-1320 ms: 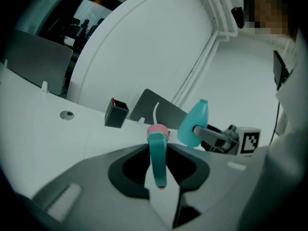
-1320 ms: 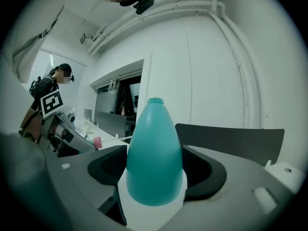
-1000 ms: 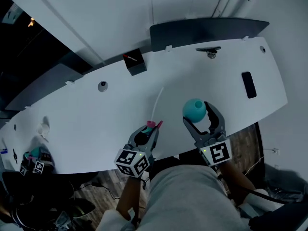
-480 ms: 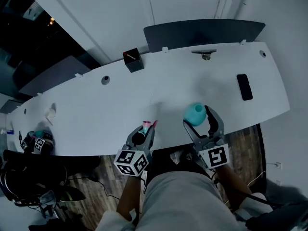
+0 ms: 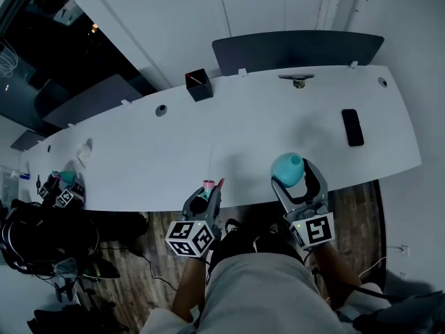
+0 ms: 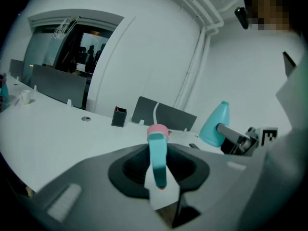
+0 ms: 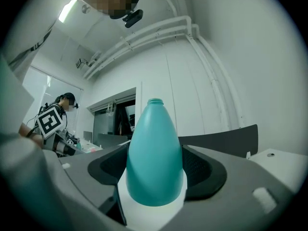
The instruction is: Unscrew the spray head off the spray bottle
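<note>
My left gripper (image 5: 206, 195) is shut on the spray head (image 5: 209, 185), a teal piece with a pink end, off the bottle. In the left gripper view the spray head (image 6: 157, 157) stands upright between the jaws, and a thin white tube (image 6: 155, 112) runs on beyond its pink end. My right gripper (image 5: 296, 175) is shut on the teal spray bottle (image 5: 286, 166), with its jaws set wide round the body. The bottle (image 7: 155, 153) points away from the right gripper's camera and its neck is bare and open. Both grippers hover at the white table's (image 5: 250, 134) near edge, apart from each other.
A black pen box (image 5: 199, 85) stands at the table's far edge, next to a dark panel (image 5: 299, 47). A dark phone (image 5: 352, 126) lies at the right. A small dark fitting (image 5: 299, 81) sits at the back. Another gripper set (image 5: 59, 190) rests at the far left.
Both grippers have drawn back from over the table to its near edge. The grips on the spray head and the bottle stay the same.
</note>
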Action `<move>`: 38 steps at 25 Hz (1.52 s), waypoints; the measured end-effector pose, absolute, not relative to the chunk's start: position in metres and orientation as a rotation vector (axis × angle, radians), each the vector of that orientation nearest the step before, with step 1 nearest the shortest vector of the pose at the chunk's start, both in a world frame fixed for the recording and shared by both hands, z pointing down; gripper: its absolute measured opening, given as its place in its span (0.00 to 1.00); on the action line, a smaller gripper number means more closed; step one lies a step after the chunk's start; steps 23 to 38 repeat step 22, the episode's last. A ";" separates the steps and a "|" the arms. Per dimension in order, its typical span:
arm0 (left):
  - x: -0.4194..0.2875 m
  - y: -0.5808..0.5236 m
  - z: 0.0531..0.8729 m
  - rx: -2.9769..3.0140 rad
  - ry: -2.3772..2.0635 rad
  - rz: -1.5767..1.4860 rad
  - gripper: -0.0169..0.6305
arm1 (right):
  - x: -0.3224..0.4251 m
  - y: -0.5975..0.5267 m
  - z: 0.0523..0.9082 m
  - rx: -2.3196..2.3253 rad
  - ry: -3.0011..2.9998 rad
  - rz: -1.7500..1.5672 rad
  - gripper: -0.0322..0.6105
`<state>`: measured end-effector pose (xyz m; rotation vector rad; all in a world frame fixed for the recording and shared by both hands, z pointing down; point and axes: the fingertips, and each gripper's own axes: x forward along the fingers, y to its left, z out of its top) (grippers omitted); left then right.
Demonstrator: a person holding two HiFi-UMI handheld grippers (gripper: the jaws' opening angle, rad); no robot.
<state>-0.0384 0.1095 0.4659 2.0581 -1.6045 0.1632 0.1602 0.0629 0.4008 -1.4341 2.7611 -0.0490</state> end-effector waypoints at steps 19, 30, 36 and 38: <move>-0.048 0.101 0.452 2.186 -1.501 0.180 0.18 | 0.112 0.071 0.382 -1.457 2.756 0.029 0.61; -0.050 0.103 0.454 2.186 -1.495 0.187 0.18 | 0.108 0.073 0.381 -1.449 2.764 0.032 0.61; -0.050 0.103 0.454 2.186 -1.495 0.187 0.18 | 0.108 0.073 0.381 -1.449 2.764 0.032 0.61; -0.050 0.103 0.454 2.186 -1.495 0.187 0.18 | 0.108 0.073 0.381 -1.449 2.764 0.032 0.61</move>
